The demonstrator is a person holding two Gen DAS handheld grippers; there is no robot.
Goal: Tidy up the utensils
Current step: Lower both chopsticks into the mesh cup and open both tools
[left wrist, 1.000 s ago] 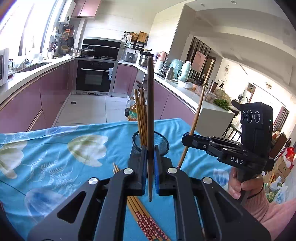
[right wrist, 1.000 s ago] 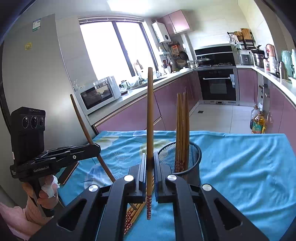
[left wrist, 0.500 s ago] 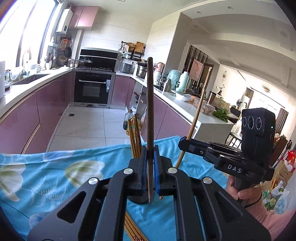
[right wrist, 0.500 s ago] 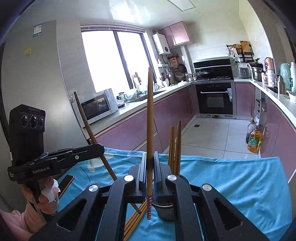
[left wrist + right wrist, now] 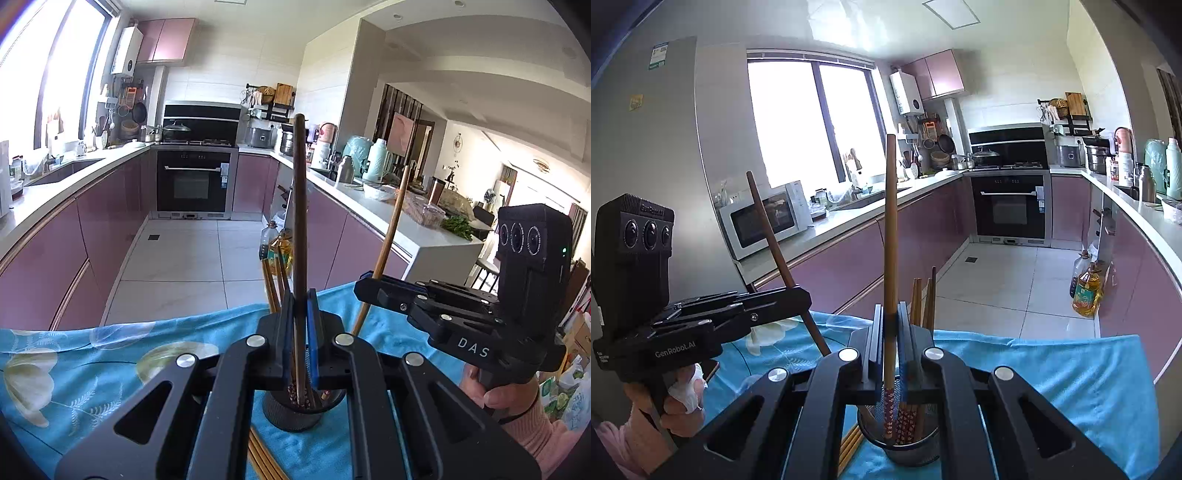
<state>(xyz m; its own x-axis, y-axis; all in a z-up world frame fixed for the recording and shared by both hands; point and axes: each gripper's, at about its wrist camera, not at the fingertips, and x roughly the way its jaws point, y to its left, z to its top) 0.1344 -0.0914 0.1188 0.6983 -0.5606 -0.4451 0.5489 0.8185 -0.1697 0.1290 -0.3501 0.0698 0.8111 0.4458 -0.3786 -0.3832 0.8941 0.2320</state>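
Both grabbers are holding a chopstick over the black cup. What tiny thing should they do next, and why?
Probably open the left gripper and right gripper and let go. Each chopstick, the dark one and the lighter one, stands upright with its lower end already inside the mesh cup beside other chopsticks.

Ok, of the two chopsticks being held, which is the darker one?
The dark brown chopstick in the left gripper; the right gripper holds a lighter tan chopstick with a red patterned tip.
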